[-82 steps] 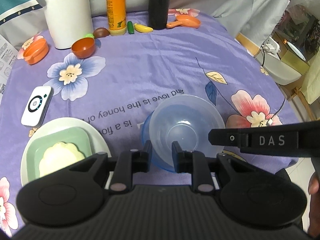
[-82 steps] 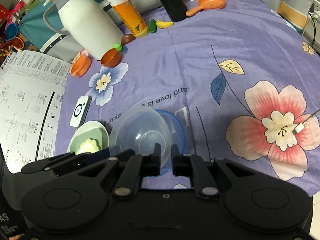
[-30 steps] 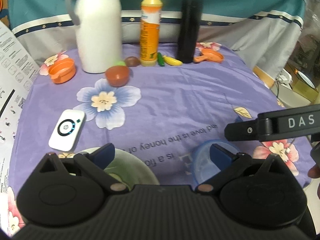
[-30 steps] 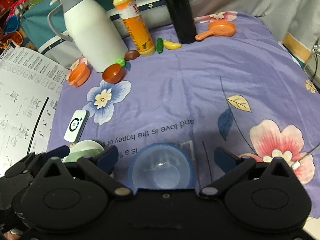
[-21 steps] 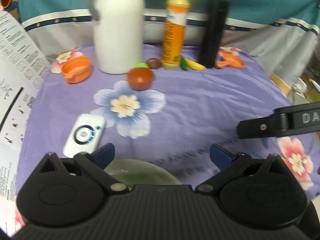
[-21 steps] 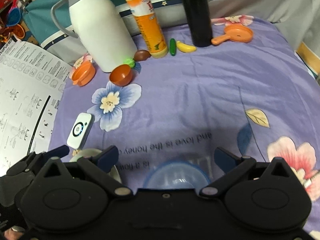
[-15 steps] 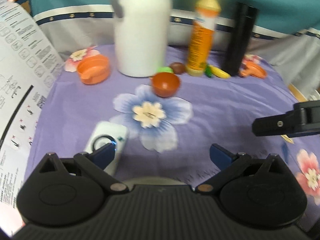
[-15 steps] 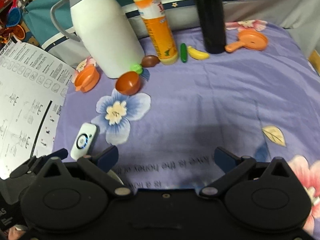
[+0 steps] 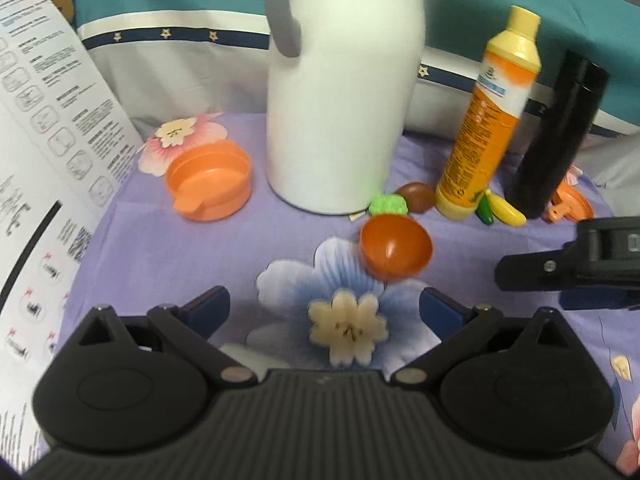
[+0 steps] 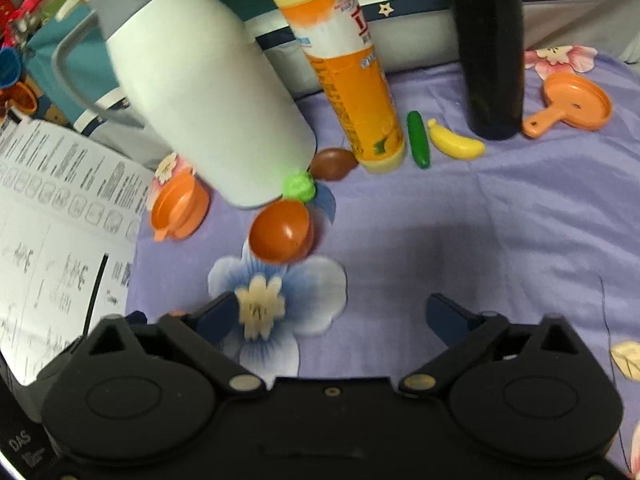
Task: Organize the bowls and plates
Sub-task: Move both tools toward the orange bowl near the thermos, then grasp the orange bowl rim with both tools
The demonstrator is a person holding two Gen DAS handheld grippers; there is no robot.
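Hovering over the purple floral tablecloth point(image 9: 224, 248) with nothing between the fingers: the left gripper point(image 9: 324, 308), its blue-tipped jaws standing wide apart above a printed blue-and-white flower. Likewise spread, though now closing on nothing but bare cloth: the right gripper point(image 10: 336, 316).

Lying just ahead of both grippers, tilted with its mouth toward the cameras: a small round red-brown plastic bowl point(image 9: 395, 247). Touching its far edge, a small green toy piece point(image 9: 388, 205), and beside that a brown egg-shaped toy point(image 9: 416, 197). Sitting further left, near the sheet of printed white paper point(image 9: 44, 152): a shallow orange plastic bowl with a pouring lip point(image 9: 209, 179).

Standing upright along the back: a tall white jug with a grey handle point(image 9: 340, 92), an orange bottle with a yellow cap point(image 9: 490, 120), and a black cylindrical flask point(image 9: 554, 140). Lying between bottle and flask, a green toy cucumber point(image 10: 418, 145) and a yellow toy banana point(image 10: 454, 145). Resting right of the flask, an orange toy frying pan point(image 10: 574, 104).

Poking in from the right edge of the left wrist view: a black finger of the right gripper, somewhat blurred.
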